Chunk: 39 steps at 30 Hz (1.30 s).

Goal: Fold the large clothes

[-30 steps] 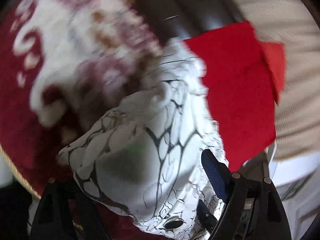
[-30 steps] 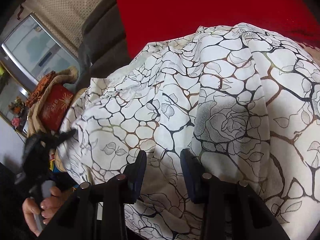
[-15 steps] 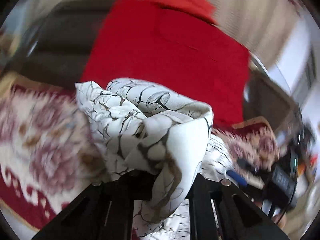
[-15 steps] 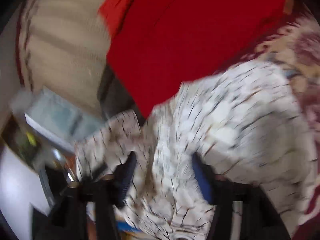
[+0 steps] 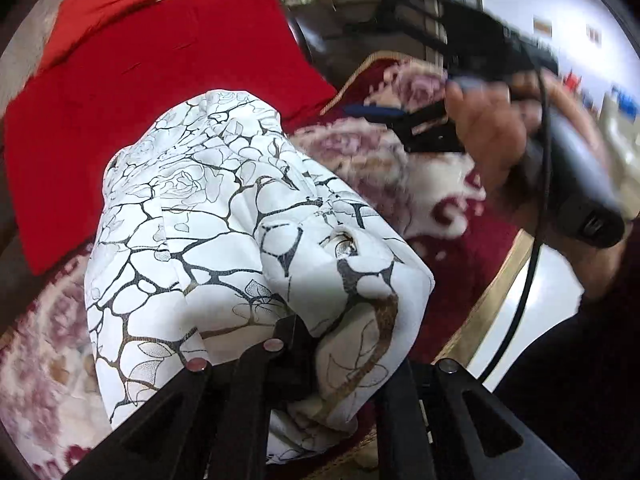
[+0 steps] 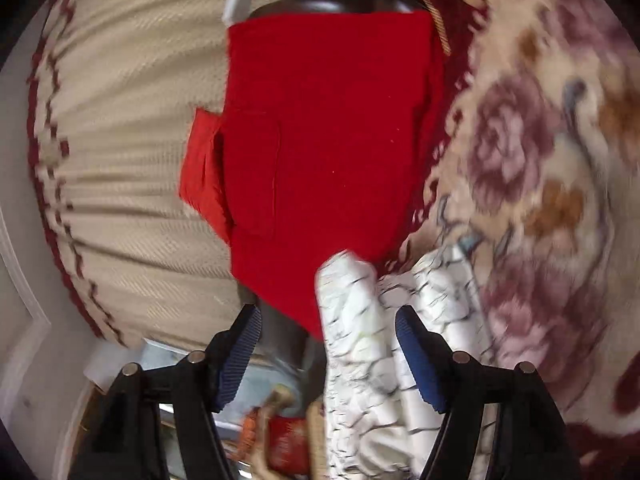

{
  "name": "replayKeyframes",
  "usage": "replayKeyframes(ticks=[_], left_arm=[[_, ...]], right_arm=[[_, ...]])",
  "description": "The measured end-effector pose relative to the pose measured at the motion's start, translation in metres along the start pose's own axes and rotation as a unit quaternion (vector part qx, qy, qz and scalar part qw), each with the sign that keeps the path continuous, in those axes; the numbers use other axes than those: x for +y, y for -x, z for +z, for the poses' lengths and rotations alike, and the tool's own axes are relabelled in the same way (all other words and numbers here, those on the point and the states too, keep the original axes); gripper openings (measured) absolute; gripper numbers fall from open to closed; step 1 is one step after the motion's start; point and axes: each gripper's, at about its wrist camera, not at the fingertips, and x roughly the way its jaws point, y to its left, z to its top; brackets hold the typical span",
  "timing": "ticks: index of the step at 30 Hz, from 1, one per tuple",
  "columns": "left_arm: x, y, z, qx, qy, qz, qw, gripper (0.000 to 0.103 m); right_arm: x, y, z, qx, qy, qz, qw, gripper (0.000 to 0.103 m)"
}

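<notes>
A white garment with a black crackle and rose print (image 5: 224, 232) is bunched in my left gripper (image 5: 316, 344), which is shut on its folds; the cloth hides the fingertips. It hangs over a floral red and cream blanket (image 5: 400, 168). My right gripper (image 6: 328, 344) is open, its blue pads (image 6: 416, 356) spread wide, with a hanging part of the same garment (image 6: 360, 360) loose between them. The right gripper also shows in the left wrist view (image 5: 400, 120), held in a hand at the upper right.
A folded red cloth (image 6: 328, 140) lies on a dark seat beyond the garment; it also shows in the left wrist view (image 5: 140, 80). A cream ribbed drape (image 6: 132, 160) hangs at the left. The floral blanket (image 6: 540, 160) fills the right.
My right gripper has opened wider, let go of the garment and swung away. My left gripper has swung round with the bunched garment still in it.
</notes>
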Motion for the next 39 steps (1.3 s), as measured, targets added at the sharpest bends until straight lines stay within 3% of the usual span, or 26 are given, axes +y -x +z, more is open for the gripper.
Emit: replayKeyframes(ticks=[4,8,10,11,13,14,16,18,20,23,26,29,32,34,39], left_arm=[[0.013,0.010,0.004,0.003,-0.012,-0.011,0.9999,0.011],[0.010,0.008,0.000,0.006,-0.010,-0.015,0.9998,0.013],[0.011,0.014,-0.004,0.002,-0.004,-0.016,0.9999,0.014],[0.010,0.017,-0.006,0.001,0.001,-0.015,0.9999,0.015],[0.008,0.036,-0.013,0.001,0.014,-0.036,0.9993,0.017],[0.009,0.048,-0.015,-0.001,0.021,-0.058,0.9981,0.018],[0.012,0.078,-0.018,-0.011,0.026,-0.085,0.9959,0.022],[0.026,0.108,-0.020,-0.037,0.040,-0.098,0.9936,0.042],[0.052,0.121,-0.014,-0.059,0.063,-0.066,0.9941,0.053],[0.078,0.120,-0.008,-0.069,0.079,0.000,0.9945,0.053],[0.096,0.085,-0.006,-0.021,0.105,0.047,0.9931,0.059],[0.098,0.040,-0.022,0.043,0.135,0.043,0.9890,0.059],[0.096,0.028,-0.037,0.046,0.153,0.040,0.9864,0.071],[0.096,0.033,-0.043,0.048,0.163,0.040,0.9847,0.071],[0.089,0.039,-0.024,0.036,0.128,0.073,0.9884,0.071]], right_arm=[[0.043,-0.019,-0.007,0.055,0.102,0.002,0.993,0.074],[0.089,-0.076,-0.028,0.141,0.212,-0.037,0.966,0.068],[0.086,-0.108,-0.031,0.170,0.236,-0.103,0.951,0.063],[0.066,-0.133,-0.029,0.194,0.233,-0.175,0.937,0.047],[0.019,-0.158,-0.025,0.239,0.176,-0.262,0.918,0.026],[0.000,-0.162,-0.026,0.251,0.157,-0.268,0.917,0.026],[0.004,-0.145,-0.026,0.223,0.170,-0.234,0.931,0.026],[0.022,-0.120,-0.031,0.196,0.194,-0.215,0.937,0.028],[0.041,-0.096,-0.037,0.177,0.219,-0.210,0.936,0.030],[0.080,-0.061,-0.051,0.156,0.265,-0.175,0.935,0.030],[0.111,-0.034,-0.064,0.149,0.292,-0.122,0.937,0.030],[0.111,-0.050,-0.079,0.186,0.287,-0.149,0.928,0.030],[0.056,-0.072,-0.087,0.241,0.245,-0.265,0.901,0.029],[0.030,-0.071,-0.086,0.235,0.214,-0.257,0.913,0.029],[0.053,-0.051,-0.080,0.207,0.217,-0.233,0.925,0.029]])
